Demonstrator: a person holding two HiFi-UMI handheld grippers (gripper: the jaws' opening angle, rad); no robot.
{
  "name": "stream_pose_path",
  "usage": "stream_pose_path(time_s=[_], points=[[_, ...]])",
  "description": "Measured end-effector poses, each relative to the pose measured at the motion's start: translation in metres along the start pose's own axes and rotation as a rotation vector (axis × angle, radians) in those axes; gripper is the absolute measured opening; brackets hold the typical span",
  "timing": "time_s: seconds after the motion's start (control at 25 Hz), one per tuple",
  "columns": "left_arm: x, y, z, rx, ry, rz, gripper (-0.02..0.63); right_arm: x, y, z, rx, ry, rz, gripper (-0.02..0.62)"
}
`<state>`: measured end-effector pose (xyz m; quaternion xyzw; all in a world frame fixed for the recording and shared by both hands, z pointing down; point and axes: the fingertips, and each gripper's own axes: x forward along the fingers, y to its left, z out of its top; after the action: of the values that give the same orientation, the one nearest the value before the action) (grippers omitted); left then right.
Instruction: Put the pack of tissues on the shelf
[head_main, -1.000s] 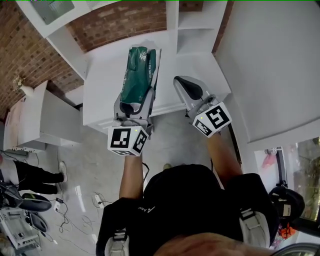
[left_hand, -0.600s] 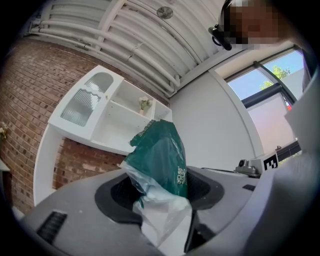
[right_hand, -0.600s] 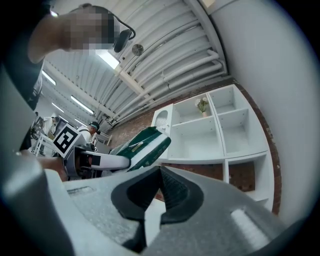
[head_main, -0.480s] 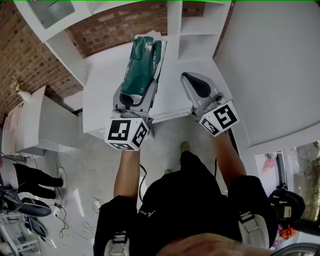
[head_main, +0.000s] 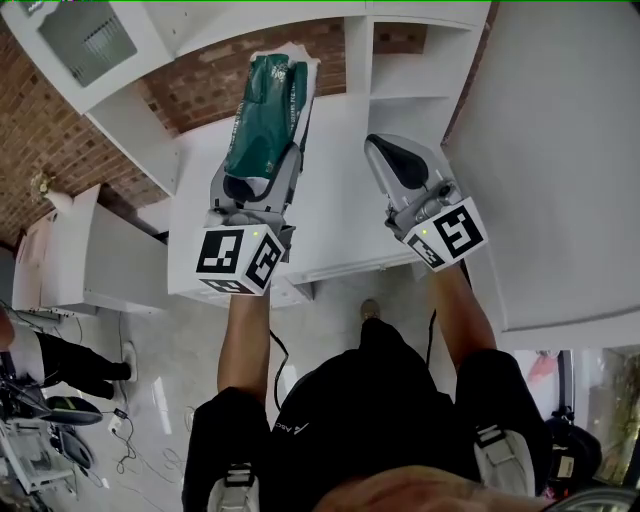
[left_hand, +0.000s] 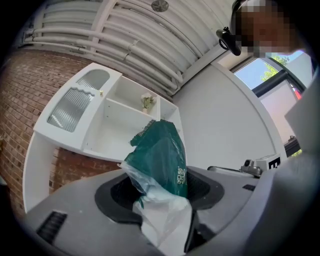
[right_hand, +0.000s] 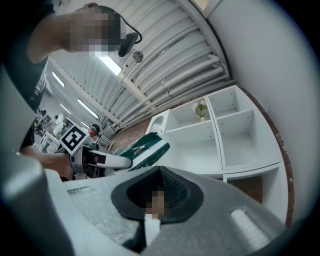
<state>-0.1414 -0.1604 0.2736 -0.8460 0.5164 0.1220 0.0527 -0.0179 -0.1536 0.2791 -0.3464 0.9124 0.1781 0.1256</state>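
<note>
So, left gripper (head_main: 262, 175) clamping half-open jaws on near end of green plastic-wrapped pack of tissues (head_main: 262, 105), pointing it lengthwise at white wall shelf unit (head_main: 410, 75), not yet inside. Right gripper (head_main: 400, 165) hanging alongside, out of way, jaws pressed together, probably empty.
</note>
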Motion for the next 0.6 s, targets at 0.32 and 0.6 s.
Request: stream_pose_path(time_s=[0.32, 0.6], points=[[0.102, 0.040, 0.014, 0.066, -0.012, 0.063, 0.244, 0.045, -0.085, -0.031, -0.005, -0.026, 0.073, 0.002], [0.174, 0.071, 0.027, 0.092, 0.042, 0.098, 0.244, 0.068, -0.126, -0.044, -0.019, -0.031, 0.145, 0.001]])
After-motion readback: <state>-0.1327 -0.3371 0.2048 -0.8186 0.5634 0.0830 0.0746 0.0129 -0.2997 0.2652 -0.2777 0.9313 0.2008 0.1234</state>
